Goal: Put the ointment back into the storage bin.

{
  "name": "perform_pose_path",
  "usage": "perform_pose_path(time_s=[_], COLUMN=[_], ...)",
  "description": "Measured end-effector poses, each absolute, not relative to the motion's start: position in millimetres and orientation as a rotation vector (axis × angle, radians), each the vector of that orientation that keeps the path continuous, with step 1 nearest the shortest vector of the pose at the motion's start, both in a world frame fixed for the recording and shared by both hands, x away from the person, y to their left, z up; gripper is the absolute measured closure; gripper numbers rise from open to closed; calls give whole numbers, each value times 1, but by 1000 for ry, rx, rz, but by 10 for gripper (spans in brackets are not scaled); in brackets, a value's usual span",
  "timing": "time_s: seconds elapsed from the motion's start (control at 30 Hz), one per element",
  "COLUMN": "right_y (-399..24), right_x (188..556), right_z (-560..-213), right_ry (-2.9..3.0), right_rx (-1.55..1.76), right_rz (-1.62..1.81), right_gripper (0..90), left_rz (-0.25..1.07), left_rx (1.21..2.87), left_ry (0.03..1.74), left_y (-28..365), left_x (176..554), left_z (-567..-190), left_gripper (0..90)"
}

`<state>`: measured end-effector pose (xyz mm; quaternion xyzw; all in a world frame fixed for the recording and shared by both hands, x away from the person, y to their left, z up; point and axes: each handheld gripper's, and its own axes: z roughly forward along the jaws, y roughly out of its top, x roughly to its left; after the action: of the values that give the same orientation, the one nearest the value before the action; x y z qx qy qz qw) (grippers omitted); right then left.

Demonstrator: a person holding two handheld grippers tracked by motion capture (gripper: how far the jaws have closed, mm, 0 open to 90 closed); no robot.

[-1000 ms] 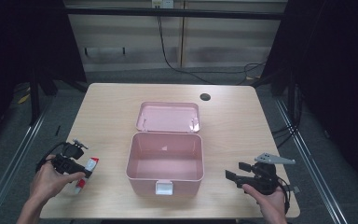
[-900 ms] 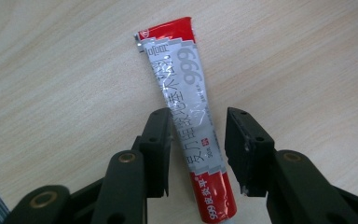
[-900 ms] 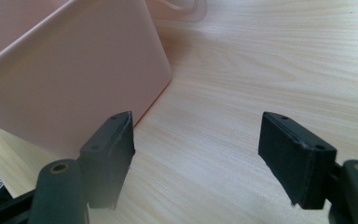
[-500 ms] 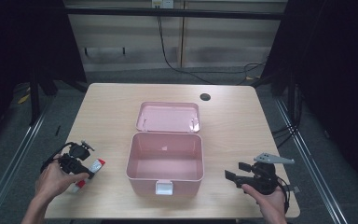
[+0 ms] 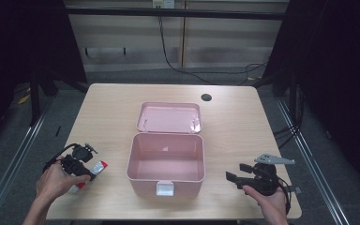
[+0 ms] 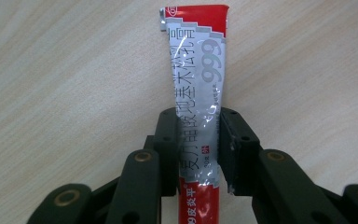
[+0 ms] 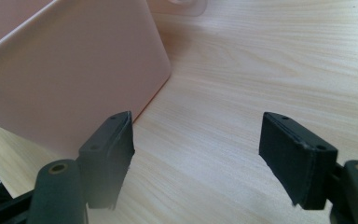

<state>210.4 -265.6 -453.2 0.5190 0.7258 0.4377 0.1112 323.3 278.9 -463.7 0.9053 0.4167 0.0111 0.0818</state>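
A silver and red ointment tube lies on the wooden table, its crimped end pointing away from my left gripper. The jaws press on both sides of the tube's middle, so the gripper is shut on it. From above, the left gripper and the tube sit left of an open pink box. The box's lid lies flat behind it. My right gripper rests open near the box's right front corner, nothing between its fingers. The box's wall stands just left of the right gripper.
The pink box has a white latch on its front. A round cable hole is at the table's back right. Metal rails run along the floor on both sides of the table.
My left hand and gripper have edged a little to the right and nearer the front edge, onto the tube. The right gripper has not moved.
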Motion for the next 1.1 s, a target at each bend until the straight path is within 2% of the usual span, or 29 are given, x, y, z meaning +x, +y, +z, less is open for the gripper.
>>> perform_pose_path(time_s=[0.23,0.47,0.67,0.9,1.1], right_y=[-265,-264,-263,-263,-263], right_x=[211,211,212,212,212], right_z=[-454,-453,-454,-454,-454], right_ry=[2138,2144,2159,2159,2160], right_rx=[1527,1516,1515,1522,1524], right_rz=[1282,1289,1291,1289,1289], right_gripper=[264,261,258,254,247], left_rz=[-46,-54,-117,-118,-151], left_rx=[2655,2605,2593,2536,2549], left_ry=[1228,1246,1159,1175,1108], left_y=[280,280,279,285,286], left_x=[323,321,319,319,315], left_z=[-462,-451,-442,-432,-426], left_gripper=[706,706,706,706,705])
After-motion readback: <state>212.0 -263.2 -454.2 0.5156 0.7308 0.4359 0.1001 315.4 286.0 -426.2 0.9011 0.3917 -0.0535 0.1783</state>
